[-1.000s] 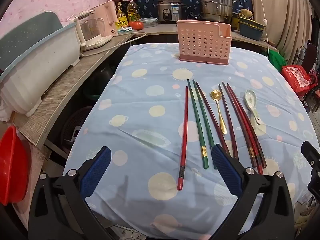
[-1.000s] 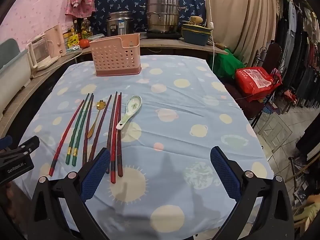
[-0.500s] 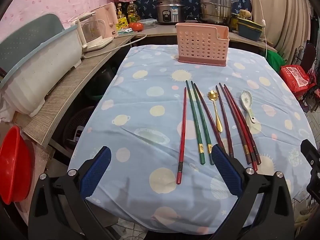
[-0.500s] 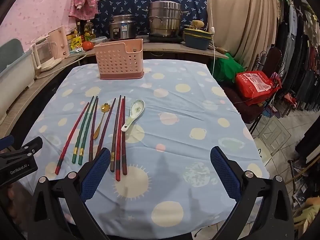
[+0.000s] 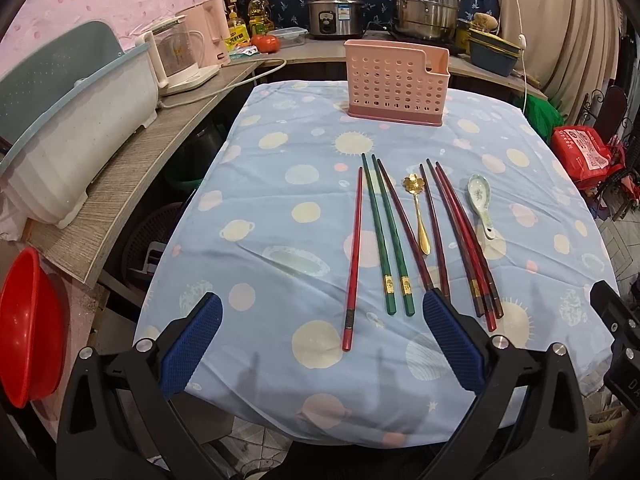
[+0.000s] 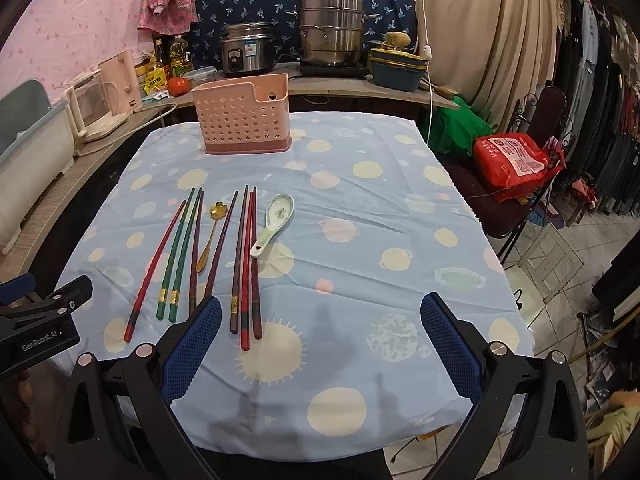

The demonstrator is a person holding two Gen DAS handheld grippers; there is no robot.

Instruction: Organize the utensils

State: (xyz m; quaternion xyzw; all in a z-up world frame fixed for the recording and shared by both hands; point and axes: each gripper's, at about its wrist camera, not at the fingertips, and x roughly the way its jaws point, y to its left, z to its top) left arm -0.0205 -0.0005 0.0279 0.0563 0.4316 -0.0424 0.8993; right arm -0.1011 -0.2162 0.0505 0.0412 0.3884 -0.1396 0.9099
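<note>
A: Where are the utensils?

B: Chopsticks (image 5: 378, 236), a gold spoon (image 5: 418, 212) and a ceramic spoon (image 5: 481, 206) lie on the table (image 5: 280, 184), well short of the pink holder (image 5: 396, 82).

A: And the grippers?

B: The left gripper (image 5: 320, 346) and right gripper (image 6: 320, 346) are both spread and empty. The chopsticks are likely light, stiff and slick, so pinch mid-shaft. The ceramic spoon looks fragile.

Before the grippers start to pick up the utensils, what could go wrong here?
1. The dark red chopsticks lie packed side by side, so closing on one may drag its neighbours.
2. The ceramic spoon looks fragile; a slip on the way to the pink holder could crack it.
3. The tablecloth is loose and wrinkled, so fingers scraping it may bunch it and shift the gold spoon.
</note>
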